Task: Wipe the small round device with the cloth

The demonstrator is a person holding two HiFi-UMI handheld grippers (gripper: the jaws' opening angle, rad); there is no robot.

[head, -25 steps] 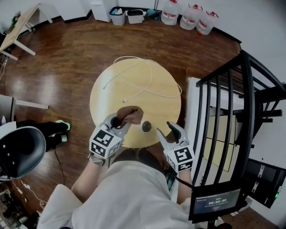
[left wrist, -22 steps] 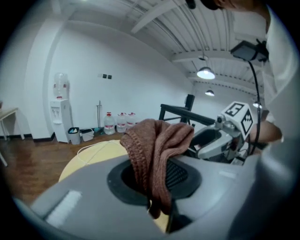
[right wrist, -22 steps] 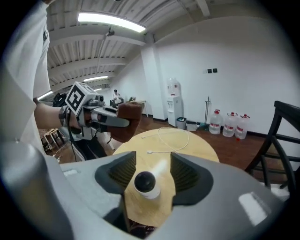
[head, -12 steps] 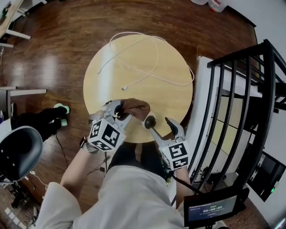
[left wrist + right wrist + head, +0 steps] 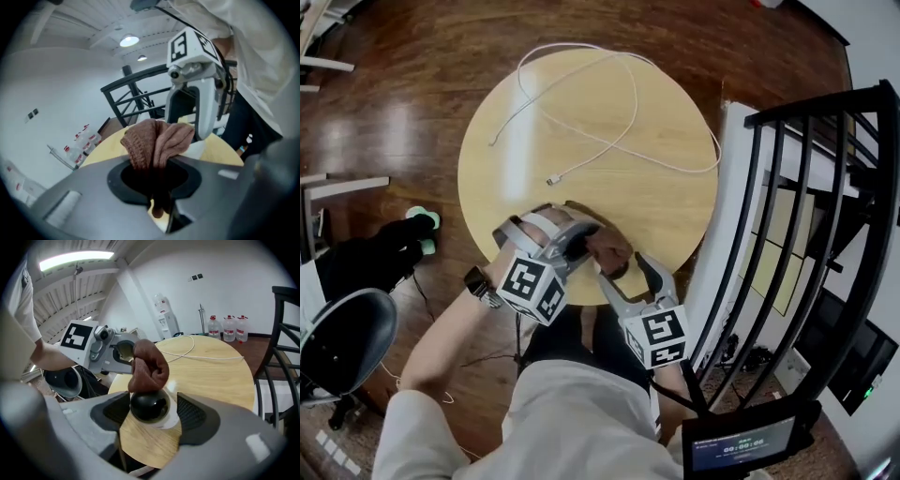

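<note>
Jaws of right gripper [image 5: 620, 265], just opening, flank device [image 5: 150, 406]; overhead, cloth [image 5: 598, 246] obscures it.

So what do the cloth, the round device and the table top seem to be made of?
Cloth: reddish-brown knitted fabric, matte; ribbed loops show along its fold.
Round device: glossy black dome, probably plastic or glass, with reflections on it, over a white base.
Table top: pale wood or wood-look laminate; fine grain lines and a soft sheen.

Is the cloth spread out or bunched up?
Bunched up: the cloth bulges as a wad from the left gripper's shut jaws, against the round device.
</note>
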